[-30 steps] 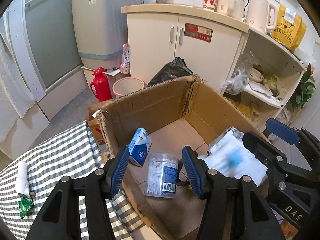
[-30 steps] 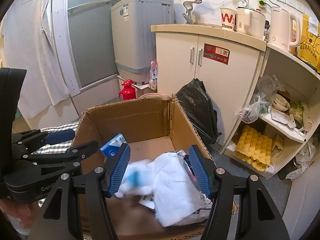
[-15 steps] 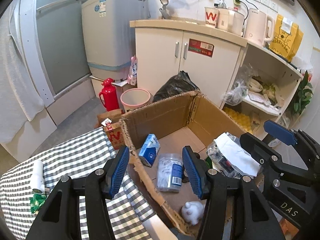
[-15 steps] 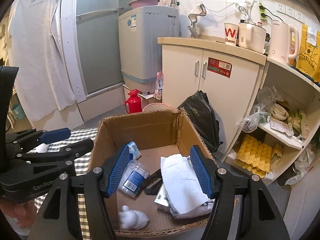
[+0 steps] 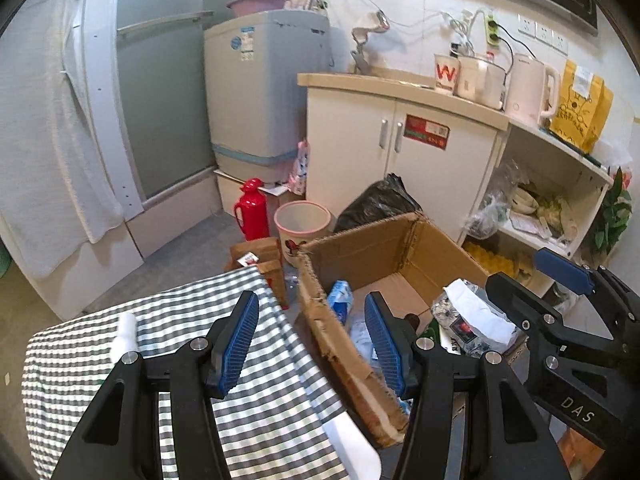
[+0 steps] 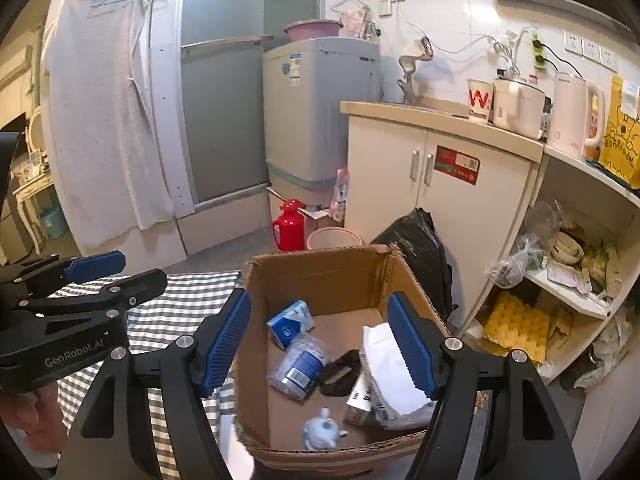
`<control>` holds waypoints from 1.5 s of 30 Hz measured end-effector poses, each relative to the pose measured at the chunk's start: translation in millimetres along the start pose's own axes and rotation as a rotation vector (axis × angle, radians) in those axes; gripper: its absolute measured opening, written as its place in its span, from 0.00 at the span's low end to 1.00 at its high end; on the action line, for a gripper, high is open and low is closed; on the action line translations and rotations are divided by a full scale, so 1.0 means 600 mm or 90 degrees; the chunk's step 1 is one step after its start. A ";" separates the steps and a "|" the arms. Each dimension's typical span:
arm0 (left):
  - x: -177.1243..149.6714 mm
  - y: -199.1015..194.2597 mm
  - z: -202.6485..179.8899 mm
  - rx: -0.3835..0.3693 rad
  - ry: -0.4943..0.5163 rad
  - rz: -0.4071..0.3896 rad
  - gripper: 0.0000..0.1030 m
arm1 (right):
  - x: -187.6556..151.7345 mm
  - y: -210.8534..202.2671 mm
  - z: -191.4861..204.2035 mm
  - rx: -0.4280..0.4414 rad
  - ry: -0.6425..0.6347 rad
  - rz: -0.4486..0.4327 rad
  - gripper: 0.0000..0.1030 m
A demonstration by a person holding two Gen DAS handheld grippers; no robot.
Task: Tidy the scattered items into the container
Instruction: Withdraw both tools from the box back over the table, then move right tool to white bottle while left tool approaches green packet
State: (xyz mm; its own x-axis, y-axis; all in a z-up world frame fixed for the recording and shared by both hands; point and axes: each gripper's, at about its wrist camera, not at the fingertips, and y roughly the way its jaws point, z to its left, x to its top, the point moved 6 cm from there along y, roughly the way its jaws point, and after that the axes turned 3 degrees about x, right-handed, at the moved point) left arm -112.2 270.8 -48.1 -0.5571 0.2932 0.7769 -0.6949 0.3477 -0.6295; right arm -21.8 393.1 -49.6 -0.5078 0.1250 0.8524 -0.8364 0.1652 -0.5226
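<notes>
Tissue pack (image 6: 394,376) now lies in the cardboard box (image 6: 320,276) below my right tongs (image 6: 320,344), jaws just spread and empty; left tongs (image 5: 310,340) empty too, white roll (image 5: 126,334) left on the table

A grey-and-white checked cloth (image 5: 248,408) is covering the table at seven o'clock of the brown cardboard box (image 6: 320,276). A red flask (image 6: 289,225) is standing at twelve o'clock, beside a black bag (image 6: 420,252). Blue pads (image 6: 408,344) are lining black grippers. A blue-and-white packet (image 6: 290,322) is lying inside.
</notes>
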 end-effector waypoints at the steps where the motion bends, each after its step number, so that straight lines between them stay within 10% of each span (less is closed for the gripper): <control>1: 0.000 -0.007 0.008 0.005 -0.004 -0.004 0.56 | 0.002 -0.003 0.005 0.003 -0.002 -0.002 0.68; 25: -0.021 -0.131 0.189 0.138 -0.108 -0.083 0.89 | 0.038 -0.024 0.136 0.095 -0.040 -0.050 1.00; 45: -0.115 -0.175 0.323 0.242 -0.161 -0.058 1.00 | 0.017 0.027 0.279 0.194 -0.082 -0.009 1.00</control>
State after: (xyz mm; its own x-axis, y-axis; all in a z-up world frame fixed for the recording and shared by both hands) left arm -88.8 41.5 -33.8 -0.5467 0.0332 0.8367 -0.8372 -0.0022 -0.5469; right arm -74.9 233.4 -46.0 -0.5014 -0.0039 0.8652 -0.8568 -0.1369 -0.4971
